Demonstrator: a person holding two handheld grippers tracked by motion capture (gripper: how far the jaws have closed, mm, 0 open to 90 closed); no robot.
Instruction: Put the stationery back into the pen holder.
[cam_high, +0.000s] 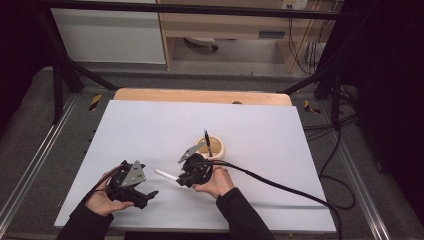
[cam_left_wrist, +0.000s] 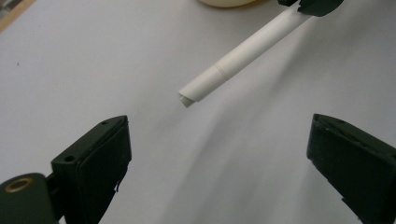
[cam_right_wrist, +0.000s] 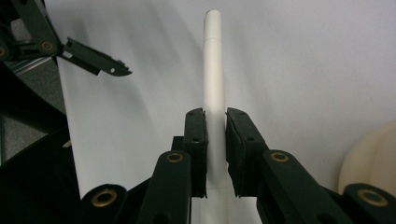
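The white table sheet (cam_high: 150, 125) spreads across the middle of the high view, mostly bare. Just right of centre sits the cream cup (cam_high: 212, 147), with a dark pen (cam_high: 207, 142) standing upright inside it, which suggests the cup serves as the holder here. Right beside it, toward the lower centre, the right gripper (cam_high: 181, 177) is clenched on the white pen (cam_right_wrist: 214, 93); its pads pinch the barrel near one end, so the long free end juts out to the left, clear of the sheet, handy for passing or capping, I'd judge. Lower left, the left gripper (cam_left_wrist: 219, 163) waits with jaws spread wide and nothing between them, lined up on the pen's open tip (cam_left_wrist: 187, 99), seemingly ready to take it.
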